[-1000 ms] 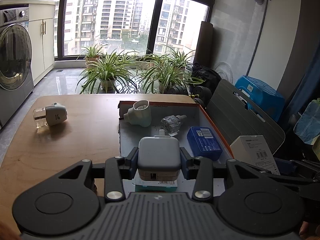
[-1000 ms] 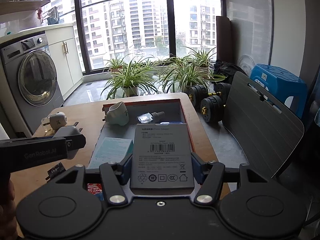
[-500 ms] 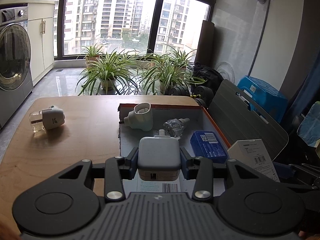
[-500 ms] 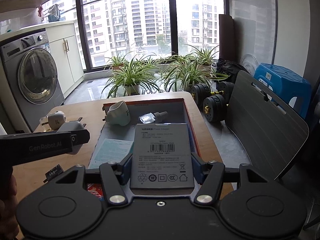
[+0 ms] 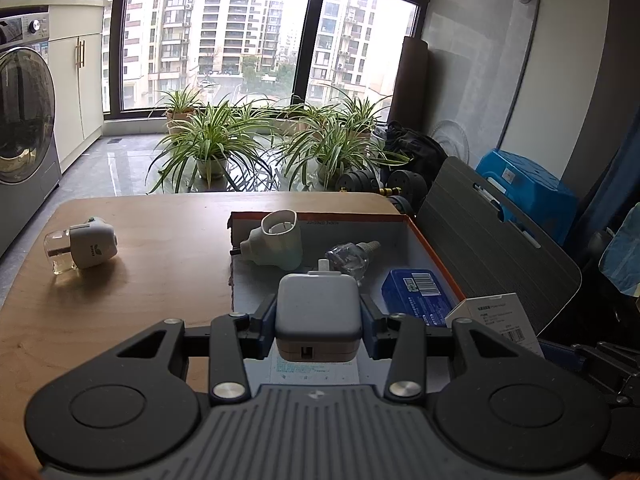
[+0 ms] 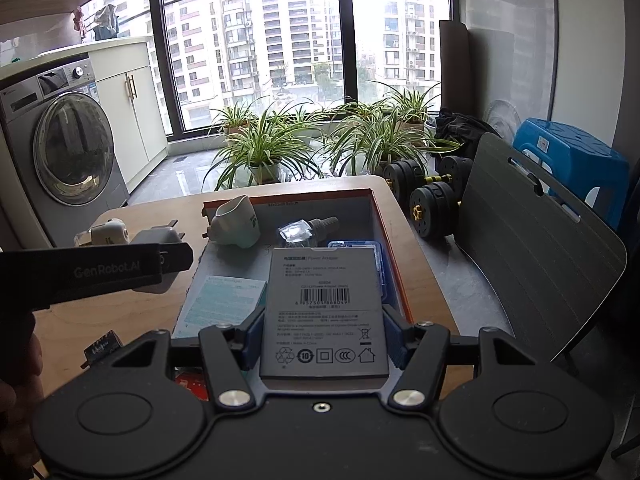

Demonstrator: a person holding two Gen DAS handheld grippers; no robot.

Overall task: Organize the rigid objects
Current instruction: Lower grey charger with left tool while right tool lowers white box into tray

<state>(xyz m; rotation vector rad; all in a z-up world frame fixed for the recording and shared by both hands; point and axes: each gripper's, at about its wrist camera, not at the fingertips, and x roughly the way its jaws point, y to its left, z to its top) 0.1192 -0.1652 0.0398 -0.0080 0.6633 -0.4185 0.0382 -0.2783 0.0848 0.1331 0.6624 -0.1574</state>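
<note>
My left gripper (image 5: 319,330) is shut on a grey power adapter (image 5: 318,306) and holds it above the near end of an orange-rimmed cardboard box (image 5: 434,250). My right gripper (image 6: 324,342) is shut on a grey power adapter carton (image 6: 324,312) above the same box (image 6: 394,248). In the box lie a pale green plug-in diffuser (image 5: 278,240), a clear refill bottle (image 5: 348,256), a blue tin (image 5: 416,294) and a teal-printed packet (image 6: 224,304). A white plug-in diffuser with a clear bottle (image 5: 82,246) lies on the wooden table (image 5: 152,264) to the left.
The left gripper's body (image 6: 92,276) crosses the right wrist view at left. A dark folding chair (image 6: 536,240) stands to the right of the table, dumbbells (image 6: 432,196) and potted plants (image 6: 260,152) behind it. A washing machine (image 6: 68,152) is at far left.
The left gripper has drawn back and risen slightly with the adapter; the table objects sit lower and nearer. The right gripper holds its carton nearly still.
</note>
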